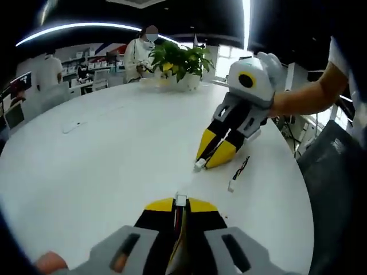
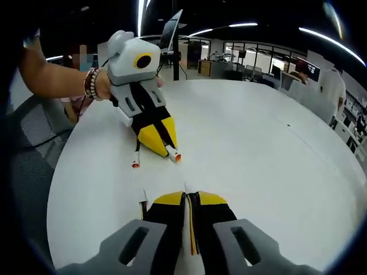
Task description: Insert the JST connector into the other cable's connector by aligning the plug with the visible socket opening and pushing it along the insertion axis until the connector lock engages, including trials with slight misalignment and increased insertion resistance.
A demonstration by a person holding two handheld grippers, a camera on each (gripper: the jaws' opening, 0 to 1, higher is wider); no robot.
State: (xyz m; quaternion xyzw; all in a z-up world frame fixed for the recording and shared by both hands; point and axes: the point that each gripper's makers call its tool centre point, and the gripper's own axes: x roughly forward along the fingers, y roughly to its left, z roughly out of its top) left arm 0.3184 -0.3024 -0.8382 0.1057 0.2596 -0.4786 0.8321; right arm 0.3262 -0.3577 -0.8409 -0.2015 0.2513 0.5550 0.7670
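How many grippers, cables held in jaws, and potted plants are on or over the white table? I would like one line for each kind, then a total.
Grippers: 2, the left gripper and the right gripper
Cables held in jaws: 2, the left cable and the right cable
Potted plants: 1, the potted plant
Total: 5

Left gripper [image 1: 180,201] with yellow-tipped black jaws on grey mounts, right gripper [image 1: 213,156] the same under a white-grey housing, beaded bracelet [image 2: 90,83] on the wrist behind the left gripper's housing
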